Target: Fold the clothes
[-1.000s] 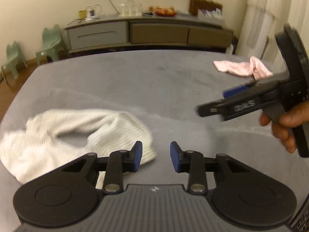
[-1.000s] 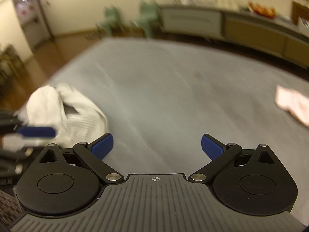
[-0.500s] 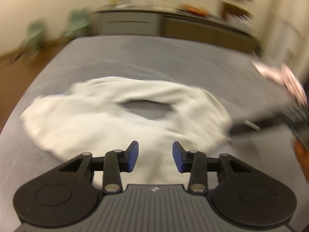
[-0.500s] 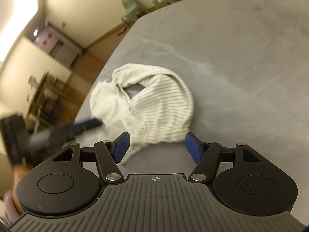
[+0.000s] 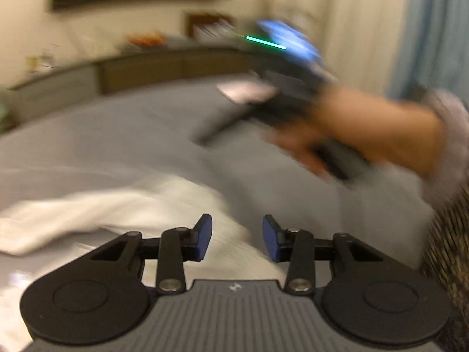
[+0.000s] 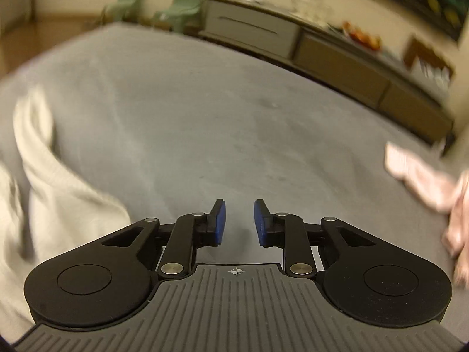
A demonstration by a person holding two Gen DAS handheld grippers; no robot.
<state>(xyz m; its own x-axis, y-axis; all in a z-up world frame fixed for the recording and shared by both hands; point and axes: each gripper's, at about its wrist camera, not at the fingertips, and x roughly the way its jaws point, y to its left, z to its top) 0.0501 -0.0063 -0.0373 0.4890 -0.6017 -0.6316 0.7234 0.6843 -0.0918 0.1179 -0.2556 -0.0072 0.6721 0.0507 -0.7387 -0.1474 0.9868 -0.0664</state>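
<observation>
A white ribbed garment [image 5: 123, 205] lies crumpled on the grey bed [image 5: 117, 135], just ahead of and under my left gripper [image 5: 236, 236], which is open with nothing between its blue pads. In the right wrist view the same white garment [image 6: 49, 193] sits at the lower left, left of my right gripper [image 6: 236, 223]. That gripper is narrowly open over bare grey bedding and holds nothing. In the left wrist view the right gripper [image 5: 205, 138] appears blurred, held by a hand [image 5: 351, 135], raised above the bed to the right.
A pink garment [image 6: 425, 182] lies at the bed's right side, also seen far off as a pink garment [image 5: 249, 91]. A long low cabinet [image 6: 322, 50] stands along the wall beyond the bed. Green small chairs [image 6: 181, 3] stand at the far left.
Both views swung quickly. My right gripper pulled up and right off the white garment and its jaws narrowed. My left gripper shifted toward the garment's right end.
</observation>
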